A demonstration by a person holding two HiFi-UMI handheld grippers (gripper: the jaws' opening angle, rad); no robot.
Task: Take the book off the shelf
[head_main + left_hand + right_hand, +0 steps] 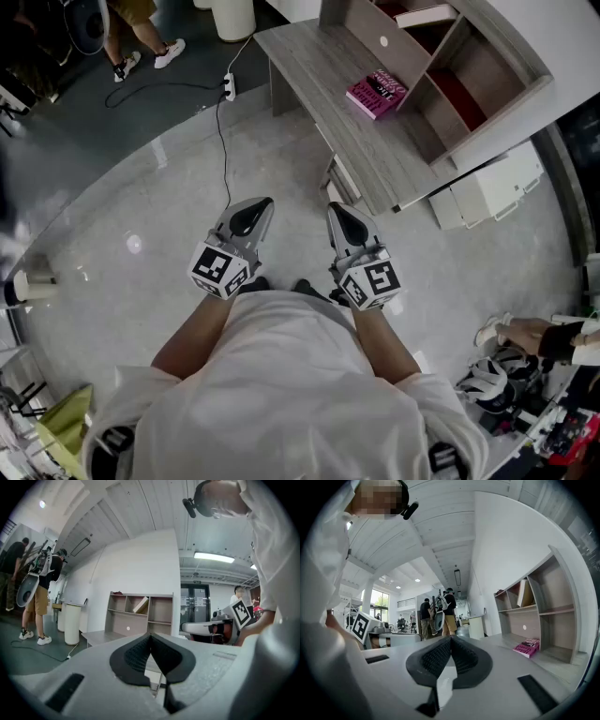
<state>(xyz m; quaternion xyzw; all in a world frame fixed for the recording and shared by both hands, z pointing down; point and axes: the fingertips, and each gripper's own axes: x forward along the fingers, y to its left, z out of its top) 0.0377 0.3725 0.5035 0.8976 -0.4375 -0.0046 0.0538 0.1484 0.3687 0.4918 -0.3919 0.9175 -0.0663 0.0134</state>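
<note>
— Step in hand?
— Apparently before any reach. Left gripper [255, 210] and right gripper [339, 214] well short of the shelf [511, 42], both pinched closed on nothing.
— And the book [427, 15]?
— Leaning inside the shelf's upper compartment. Calls for stepping closer, opening wide.
— Anything unclear?
— Pink book [377, 94] just before the shelf: possibly the target. Shelf's far end cut off.

I note a pink book [378, 94] lying flat on the desk [319, 56], far right, just before the shelf [480, 67]. A pale book [427, 16] leans tilted in a farther compartment.
</note>
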